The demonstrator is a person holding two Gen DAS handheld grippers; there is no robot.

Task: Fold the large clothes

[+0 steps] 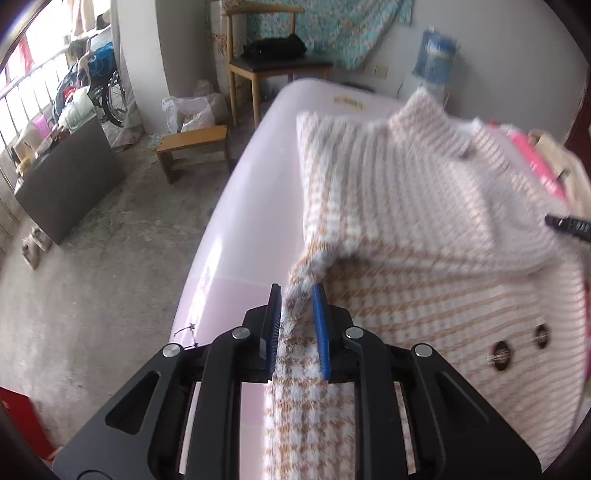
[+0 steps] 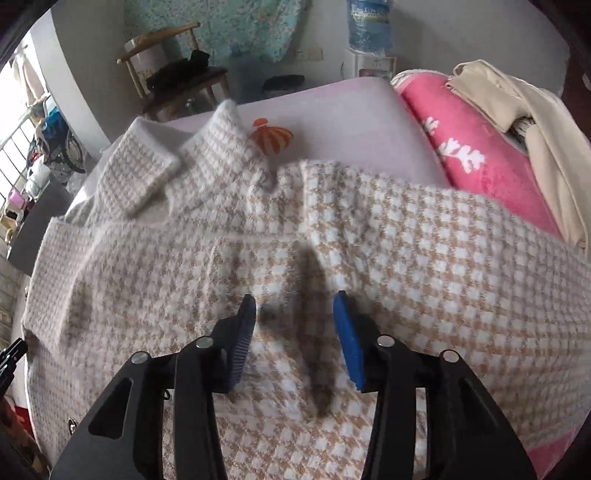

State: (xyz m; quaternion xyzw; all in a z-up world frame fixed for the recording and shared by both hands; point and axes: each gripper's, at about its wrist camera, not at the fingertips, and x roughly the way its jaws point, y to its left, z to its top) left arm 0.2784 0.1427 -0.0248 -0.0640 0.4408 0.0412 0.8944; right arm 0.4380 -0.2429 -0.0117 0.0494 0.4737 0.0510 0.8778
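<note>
Left gripper (image 1: pixel 298 295) pinches fuzzy houndstooth coat (image 1: pixel 406 229) — apparently knitted.

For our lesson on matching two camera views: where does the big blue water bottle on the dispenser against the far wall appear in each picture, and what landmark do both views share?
Left wrist view: the big blue water bottle stands upper right, blurred, beyond the tan-and-white checked knit coat.
Right wrist view: it sits at the top edge, right of centre, cut off above.
Shared landmark: the wooden chair with a dark seat, left of the bottle in both.

Daylight from left window (image 1: pixel 22 85), motion blur, fisheye-bent dark edges
</note>
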